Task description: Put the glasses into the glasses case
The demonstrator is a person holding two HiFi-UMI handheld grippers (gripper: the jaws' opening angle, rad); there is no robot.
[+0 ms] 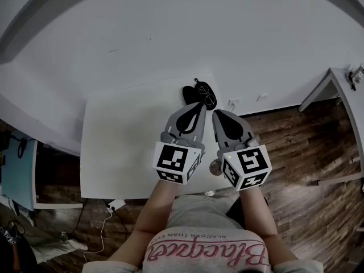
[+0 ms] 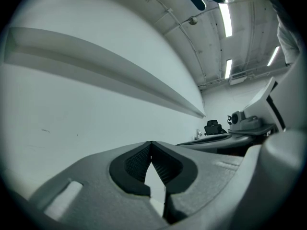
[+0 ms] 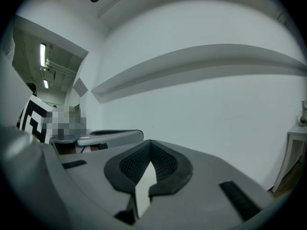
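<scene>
A black glasses case (image 1: pixel 190 93) lies at the far edge of the white table (image 1: pixel 125 147), and a pair of dark-framed glasses (image 1: pixel 208 97) lies just to its right, partly over it. My left gripper (image 1: pixel 198 104) is shut and empty, its tips just short of the case. My right gripper (image 1: pixel 215 112) is also shut and empty, beside the left one and slightly nearer me. The left gripper view has my left gripper (image 2: pixel 151 143) tip to tip against a bare wall. My right gripper (image 3: pixel 150 142) looks the same in the right gripper view. Neither gripper view shows the glasses or case.
The table's right edge runs just under the right gripper, with wooden floor (image 1: pixel 296 147) beyond. A second white table (image 1: pixel 341 87) stands at the far right. A white power strip (image 1: pixel 115 204) with cables lies on the floor by the near edge. A teal surface (image 1: pixel 14 172) sits at the left.
</scene>
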